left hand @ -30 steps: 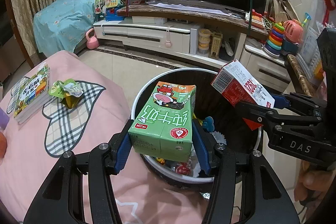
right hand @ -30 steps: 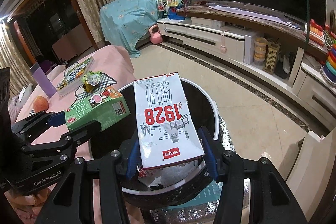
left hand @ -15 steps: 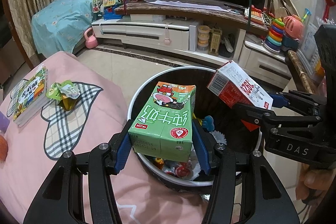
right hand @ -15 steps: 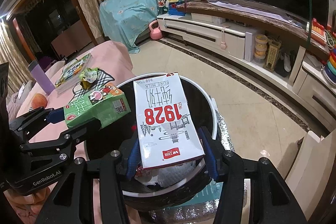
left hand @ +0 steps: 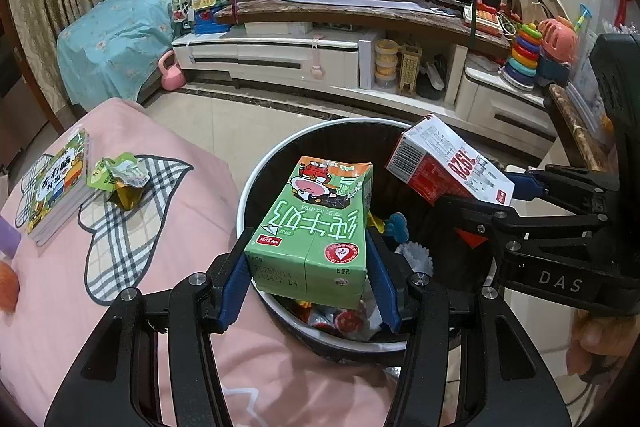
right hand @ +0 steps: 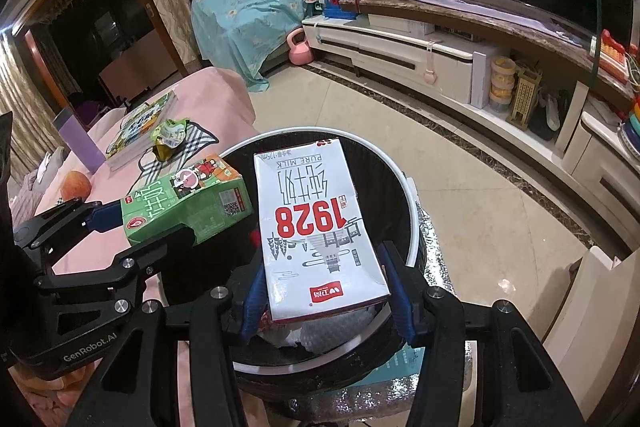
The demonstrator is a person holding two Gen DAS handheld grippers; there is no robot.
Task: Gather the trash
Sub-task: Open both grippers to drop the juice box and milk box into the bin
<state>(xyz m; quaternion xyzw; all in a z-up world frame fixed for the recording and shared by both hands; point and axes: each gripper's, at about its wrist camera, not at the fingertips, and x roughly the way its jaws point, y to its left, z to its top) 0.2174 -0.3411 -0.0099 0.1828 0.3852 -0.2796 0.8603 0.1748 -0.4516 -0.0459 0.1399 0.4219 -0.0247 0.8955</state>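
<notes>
Left wrist view: the left gripper (left hand: 306, 267) clamps a green milk carton (left hand: 316, 223) by its flat sides above the trash bin (left hand: 256, 179).

Right wrist view: the right gripper (right hand: 322, 291) pinches a white milk carton (right hand: 316, 223) likewise. Both cartons look light, stiff and easily crushed.
</notes>
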